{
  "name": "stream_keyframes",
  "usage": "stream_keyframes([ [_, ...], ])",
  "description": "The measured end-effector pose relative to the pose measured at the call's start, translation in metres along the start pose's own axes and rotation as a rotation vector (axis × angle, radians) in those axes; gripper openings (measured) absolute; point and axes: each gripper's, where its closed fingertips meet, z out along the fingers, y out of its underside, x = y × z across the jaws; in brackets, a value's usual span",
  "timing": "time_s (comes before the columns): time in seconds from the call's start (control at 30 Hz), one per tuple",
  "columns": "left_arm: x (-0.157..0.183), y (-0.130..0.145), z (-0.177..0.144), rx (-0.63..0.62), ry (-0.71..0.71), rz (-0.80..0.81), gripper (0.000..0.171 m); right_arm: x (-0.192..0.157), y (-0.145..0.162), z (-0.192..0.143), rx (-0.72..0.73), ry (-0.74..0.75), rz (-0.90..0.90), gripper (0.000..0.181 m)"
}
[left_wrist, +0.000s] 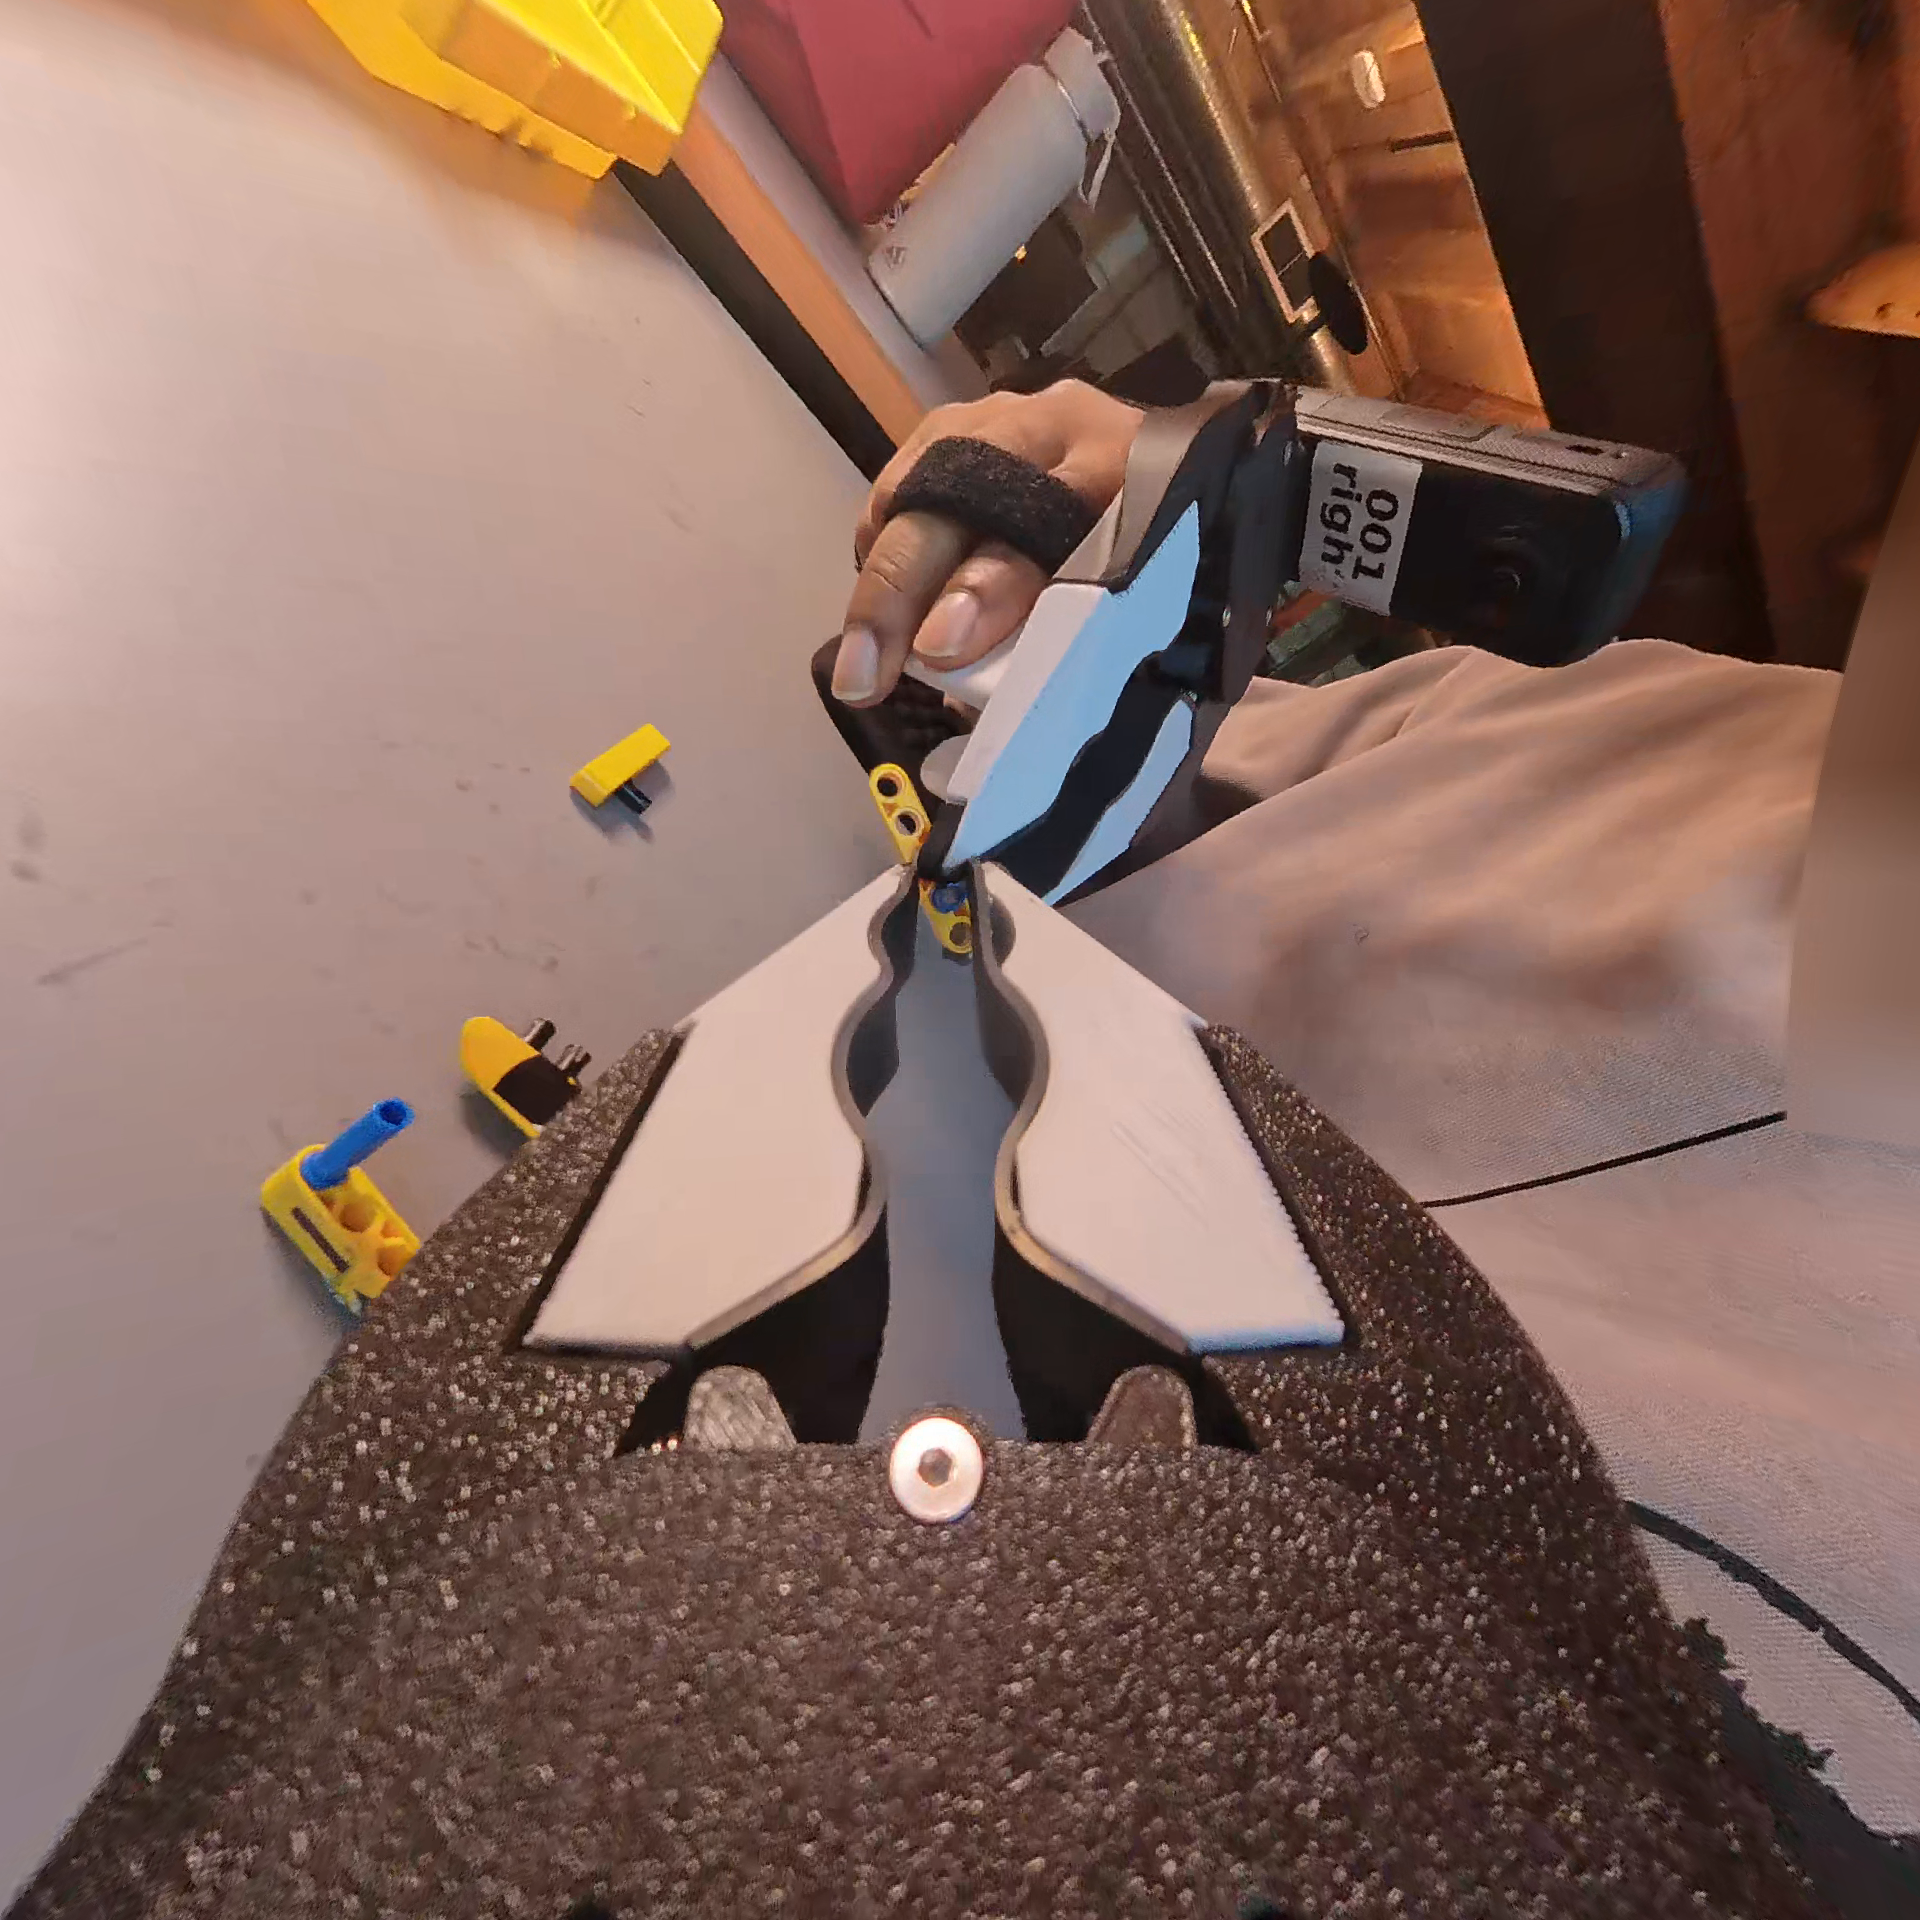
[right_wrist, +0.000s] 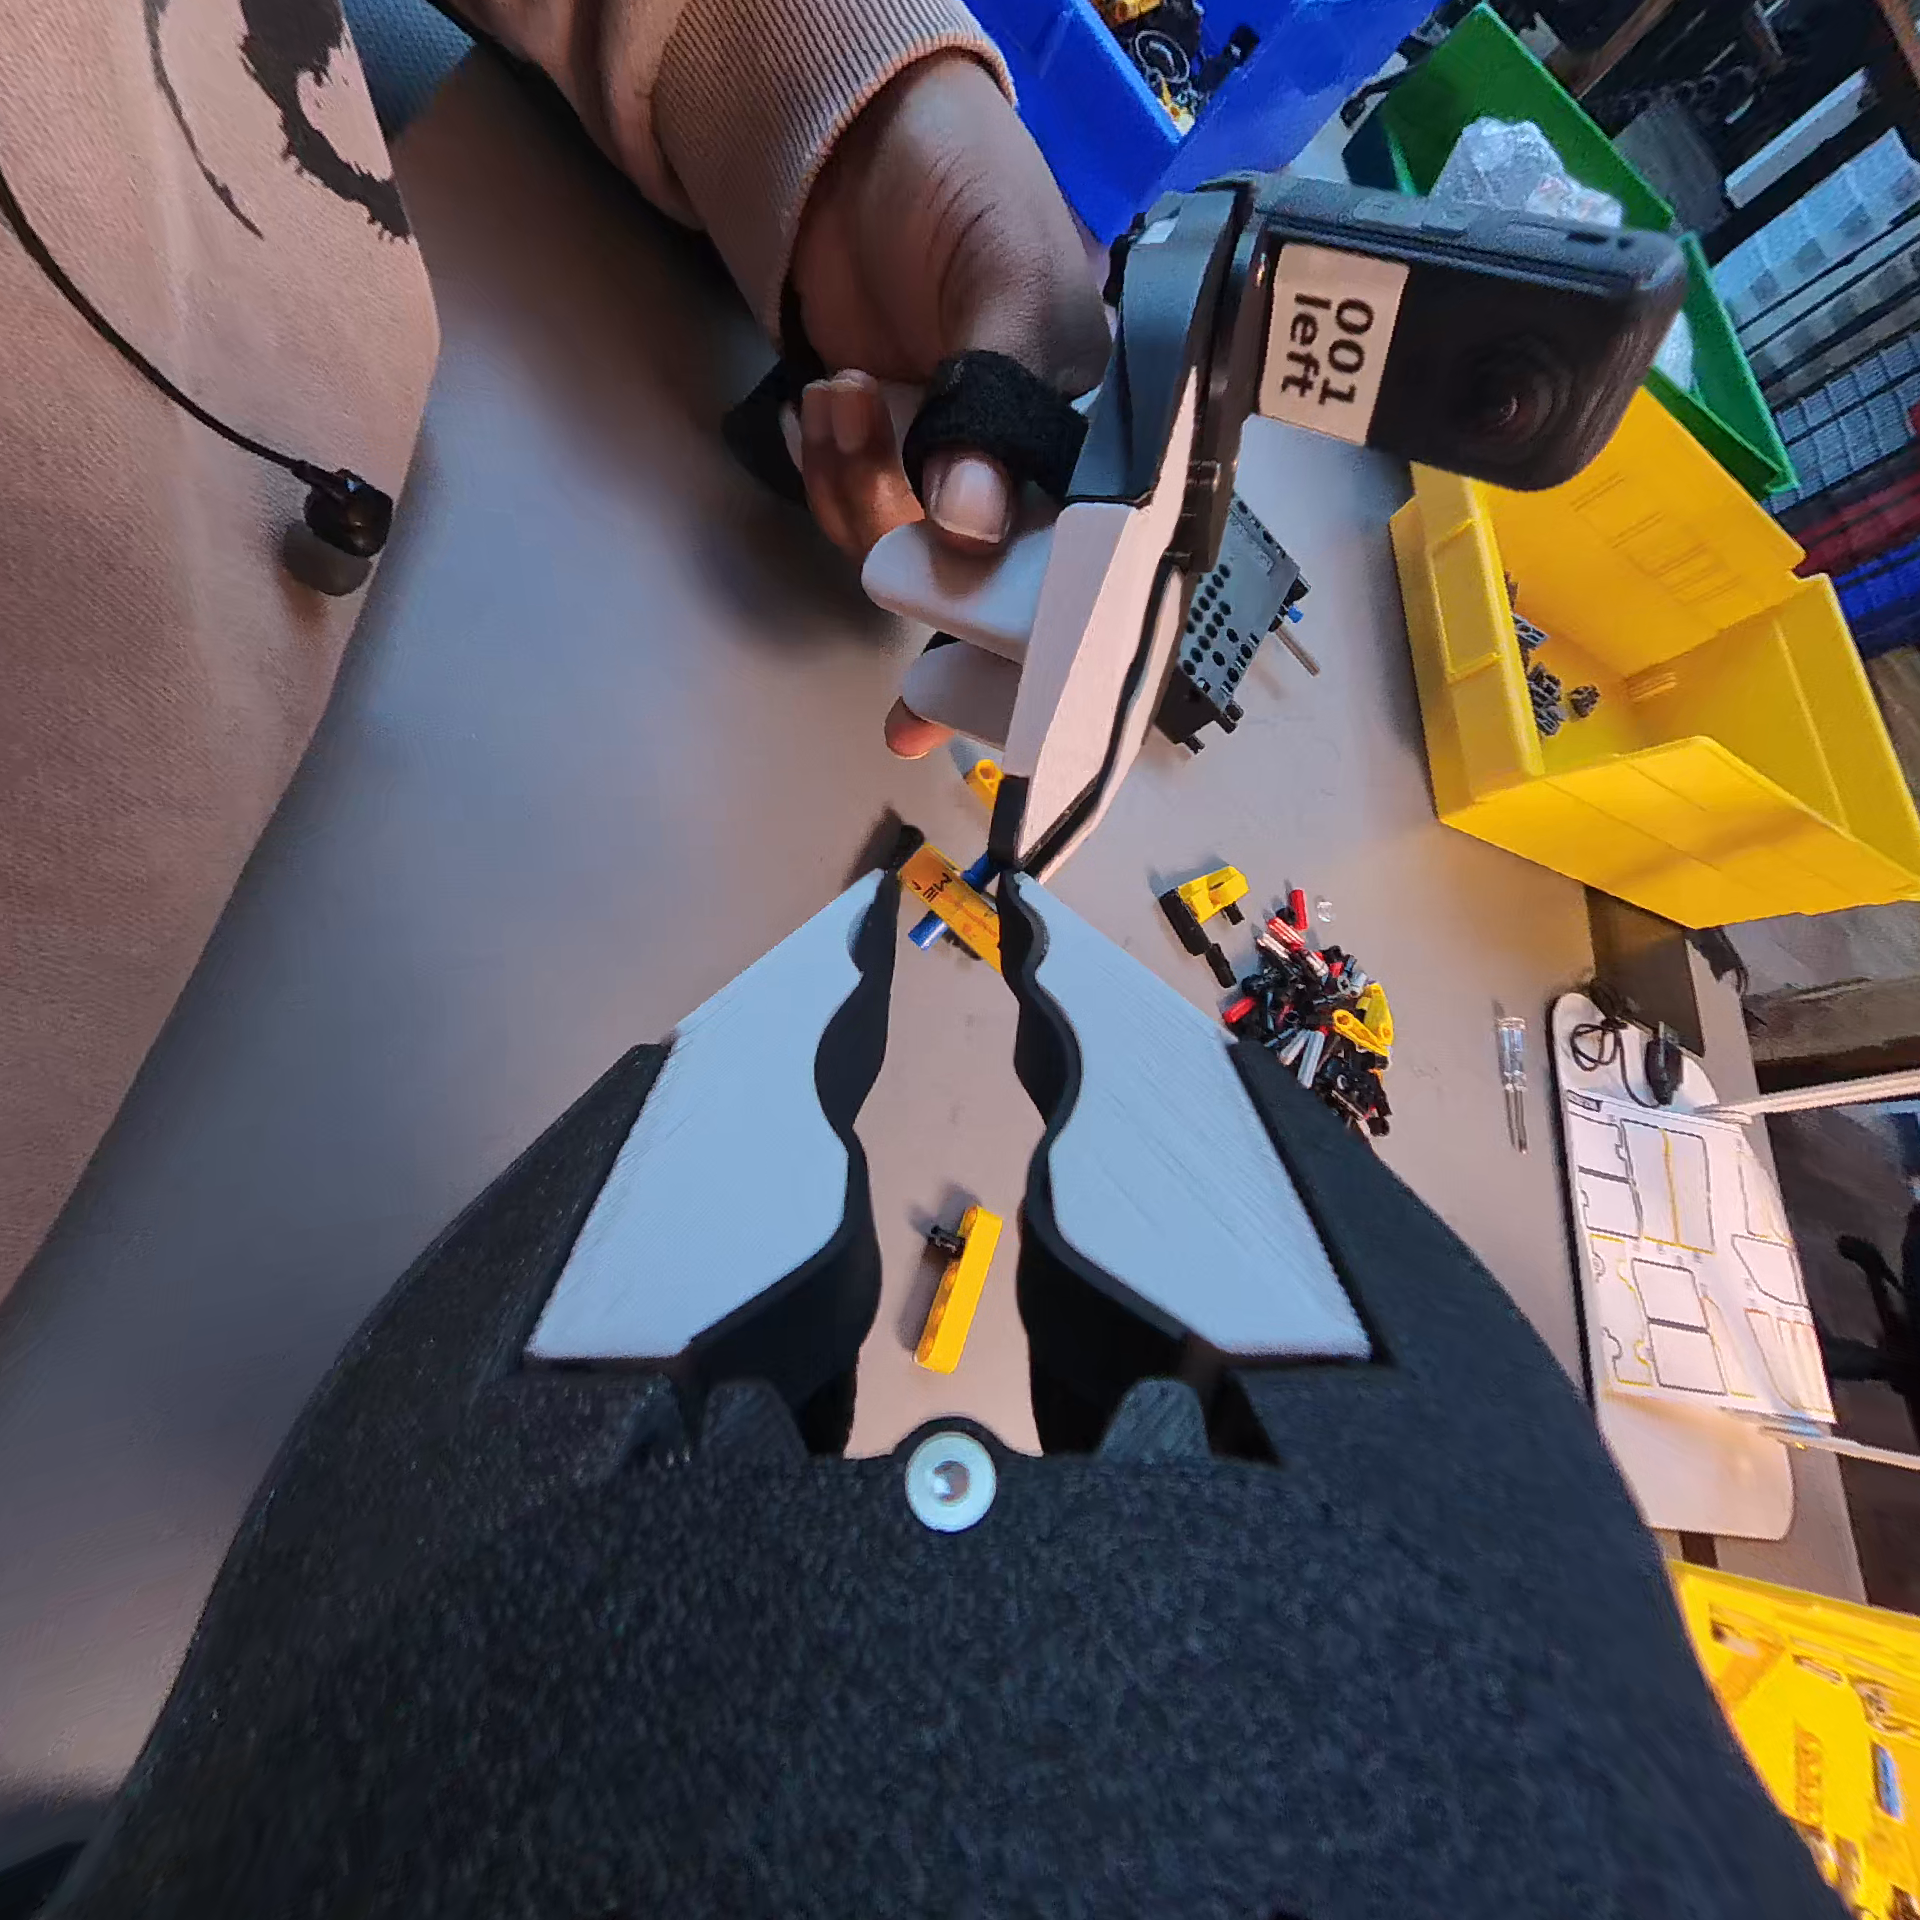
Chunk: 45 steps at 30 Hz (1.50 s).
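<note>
While both tools clamped one yellow beam assy (left_wrist: 940, 883) w/ blue pin (right_wrist: 940, 914) at their tips, left tool (left_wrist: 935, 894) vs right tool (right_wrist: 951, 888), misaligned pressure risked the pin slipping onto the surface (left_wrist: 312, 623).

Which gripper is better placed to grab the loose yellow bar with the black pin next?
Right, probably: the bar lies below, between the fingers of the right gripper in its view, but well aside of the left gripper. Both are shut on a yellow piece, so it must let go first.

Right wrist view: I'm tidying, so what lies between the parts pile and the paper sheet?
One small clear peg, seen in the right wrist view.
</note>
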Motion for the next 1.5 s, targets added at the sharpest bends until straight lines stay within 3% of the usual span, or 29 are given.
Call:
stream_keyframes([
  [0.07, -0.001, 0.003, 0.001, -0.02, -0.019, 0.017, 0.013, 0.004, 0.001, 0.0, -0.011, 0.022, 0.002, 0.018],
  [0.17, 0.0, 0.002, 0.002, -0.007, -0.015, 0.03, 0.007, 0.006, 0.0, -0.001, -0.016, 0.033, -0.007, 0.018],
  [0.47, 0.005, -0.015, -0.006, 0.115, 0.015, 0.045, 0.005, 0.02, -0.01, -0.004, 0.037, 0.128, 0.004, 0.02],
  [0.63, 0.009, -0.048, -0.027, 0.362, 0.072, 0.01, 0.005, 0.059, -0.023, -0.016, 0.178, 0.29, 0.251, 0.065],
  [0.7, 0.012, -0.054, -0.03, 0.413, 0.092, -0.011, 0.005, 0.061, -0.018, -0.005, 0.155, 0.322, 0.312, 0.069],
  [0.77, 0.011, -0.051, -0.025, 0.394, 0.074, 0.005, 0.005, 0.062, -0.01, 0.006, 0.074, 0.377, 0.243, 0.068],
  [0.93, 0.006, -0.044, -0.022, 0.344, -0.017, 0.066, 0.004, 0.07, -0.008, 0.01, 0.029, 0.411, 0.218, 0.043],
  [1.37, -0.012, -0.026, -0.015, 0.164, -0.242, 0.235, 0.004, 0.061, 0.009, 0.028, -0.17, 0.411, -0.015, 0.041],
  [1.5, -0.013, -0.025, -0.018, 0.12, -0.232, 0.258, 0.003, 0.06, 0.009, 0.032, -0.119, 0.368, 0.017, 0.04],
])
